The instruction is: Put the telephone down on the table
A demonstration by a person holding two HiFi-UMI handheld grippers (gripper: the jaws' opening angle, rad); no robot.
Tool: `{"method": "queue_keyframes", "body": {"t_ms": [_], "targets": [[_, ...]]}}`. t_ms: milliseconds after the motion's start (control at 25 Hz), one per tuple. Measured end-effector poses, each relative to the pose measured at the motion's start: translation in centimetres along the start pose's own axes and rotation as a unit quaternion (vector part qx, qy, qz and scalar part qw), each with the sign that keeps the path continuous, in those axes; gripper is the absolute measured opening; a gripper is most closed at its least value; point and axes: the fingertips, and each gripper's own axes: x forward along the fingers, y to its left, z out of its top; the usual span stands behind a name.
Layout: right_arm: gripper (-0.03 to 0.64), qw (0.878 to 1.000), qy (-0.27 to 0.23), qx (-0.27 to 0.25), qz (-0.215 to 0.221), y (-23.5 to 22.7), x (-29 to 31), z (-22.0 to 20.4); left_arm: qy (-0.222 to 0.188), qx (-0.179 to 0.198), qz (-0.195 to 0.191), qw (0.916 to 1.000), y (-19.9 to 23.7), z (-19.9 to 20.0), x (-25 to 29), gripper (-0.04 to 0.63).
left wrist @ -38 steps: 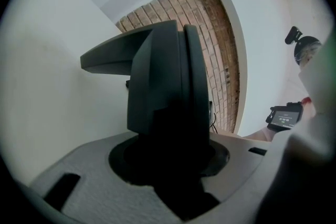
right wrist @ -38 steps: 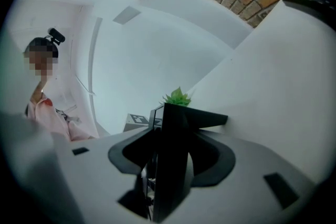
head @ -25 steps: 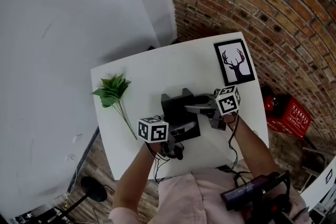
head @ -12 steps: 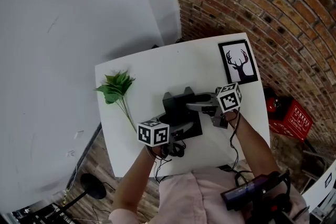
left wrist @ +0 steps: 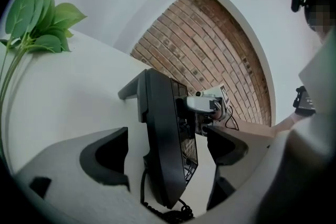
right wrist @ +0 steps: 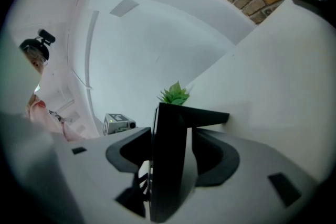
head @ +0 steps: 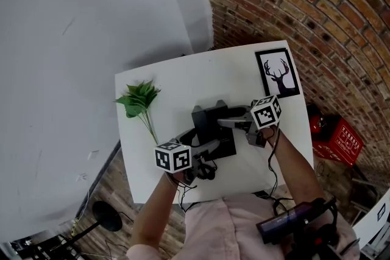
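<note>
On a white tabletop (head: 177, 79) set between a pale wall at the left and a brick wall (head: 292, 3) at the right, a sprig of green leaves (head: 139, 100) is seen lying near the left edge, its thin stem running toward the near side. Just right of the stem, at the near middle of the tabletop, the left tool (left wrist: 167, 136) is held with its jaws set wide. The near end of a black telephone (head: 213, 130) is framed between them, and a gap is left on either side, so that neither jaw is seen touching it. A dark coiled cord (left wrist: 168, 213) is seen hanging at that near end. The telephone itself is placed at the middle of the tabletop, well clear of the sprig, with the foot at its far end meeting the white surface. Whether the rest of its body is resting flat cannot be told. From the right, the right tool (right wrist: 173, 139) is closed narrowly on the telephone's right edge, the black slab being pinched between its two dark jaws. Farther right, at the far right corner of the tabletop, a framed picture of a deer's head (head: 278, 72) is laid flat, apart from the telephone. Beyond the right edge, a red crate (head: 335, 138) is seen on the floor beside the brick wall.
</note>
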Motion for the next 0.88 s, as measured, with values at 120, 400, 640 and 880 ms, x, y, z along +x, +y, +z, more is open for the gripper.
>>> {"method": "queue_keyframes", "body": {"t_ms": [120,400,640,880], "targets": [[0.316,1.0,0.012,-0.014,-0.021,0.2,-0.1,-0.1,-0.011,-0.001,0.005,0.9999,0.0,0.0,-0.8,0.479],[0.341,0.997,-0.047,-0.011,-0.059,-0.1,-3.3,0.2,-0.067,-0.015,0.017,0.9975,-1.1,0.8,-4.6,0.479],[0.33,0.982,-0.125,-0.093,-0.111,5.2,-6.9,3.9,-0.195,0.006,0.047,0.9796,-3.4,6.2,-10.9,0.452],[0.192,0.917,-0.195,-0.28,-0.208,16.7,-8.8,10.0,-0.338,0.134,0.085,0.9276,-11.1,14.9,-17.8,0.258]]}}
